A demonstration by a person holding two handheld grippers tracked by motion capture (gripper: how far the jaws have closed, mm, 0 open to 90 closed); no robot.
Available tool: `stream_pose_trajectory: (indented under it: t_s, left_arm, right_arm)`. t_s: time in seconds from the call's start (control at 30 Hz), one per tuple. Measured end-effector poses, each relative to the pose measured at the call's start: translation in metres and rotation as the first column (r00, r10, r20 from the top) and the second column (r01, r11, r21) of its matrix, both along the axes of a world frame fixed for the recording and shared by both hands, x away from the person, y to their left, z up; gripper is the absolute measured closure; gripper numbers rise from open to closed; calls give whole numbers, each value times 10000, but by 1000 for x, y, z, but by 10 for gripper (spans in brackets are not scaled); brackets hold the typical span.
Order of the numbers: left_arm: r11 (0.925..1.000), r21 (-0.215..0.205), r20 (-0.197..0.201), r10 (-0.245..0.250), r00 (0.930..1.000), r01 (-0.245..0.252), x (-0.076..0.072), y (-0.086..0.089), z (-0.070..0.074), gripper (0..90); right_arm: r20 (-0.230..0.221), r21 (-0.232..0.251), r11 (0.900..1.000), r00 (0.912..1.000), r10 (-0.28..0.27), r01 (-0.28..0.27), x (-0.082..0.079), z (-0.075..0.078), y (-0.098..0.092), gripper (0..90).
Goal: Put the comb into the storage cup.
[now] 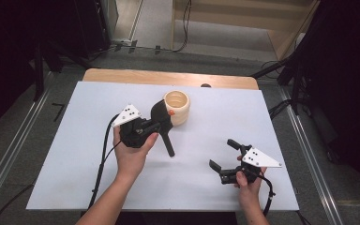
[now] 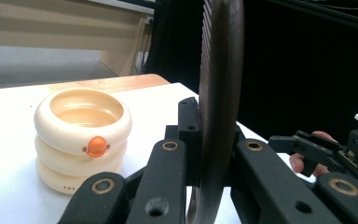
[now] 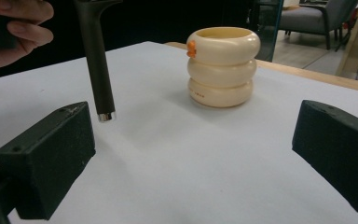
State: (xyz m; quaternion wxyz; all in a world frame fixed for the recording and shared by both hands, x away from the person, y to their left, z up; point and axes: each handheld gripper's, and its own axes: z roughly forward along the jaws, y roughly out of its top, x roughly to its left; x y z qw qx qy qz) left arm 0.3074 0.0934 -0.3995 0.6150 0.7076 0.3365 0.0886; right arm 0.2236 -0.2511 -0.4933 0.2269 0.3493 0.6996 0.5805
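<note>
Item: black spatula [image 1: 161,118], held off the table by the left gripper [image 1: 146,127]. The jaws are clamped on the broad flat head, which stands on edge between them in the left gripper view [image 2: 216,107]. The round black handle [image 1: 168,144] slants down from the head toward the person; its metal-capped end [image 3: 106,116] hangs just above the white table top [image 1: 75,154], not touching it.

Item: cream cup [image 1: 177,107], made of three stacked rings, open at the top, upright on the table just beyond and beside the spatula head. A small orange knob [image 2: 96,146] sits on its side, at the top ring. Whether the spatula head touches the cup cannot be told.

Item: right gripper [image 1: 226,157], in the person's right hand [image 1: 248,180] near the front right of the table, well apart from the cup. Its jaws stand wide apart with nothing between them; in the right gripper view the two black pads [image 3: 51,154] frame bare table, with the cup and the spatula handle farther off.

Item: left hand [image 1: 132,152], wrapped around the left gripper body, forearm entering from the bottom edge.
</note>
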Motion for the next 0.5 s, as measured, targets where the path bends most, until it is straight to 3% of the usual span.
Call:
stream_pose_trajectory:
  t_s: [0.5]
  left_arm:
    - [9999,-65,89,153,9998,-152,14,4,8,855]
  right_arm:
    - [-79,-61,9977,9977,-671,670,-10,-6,-31,0]
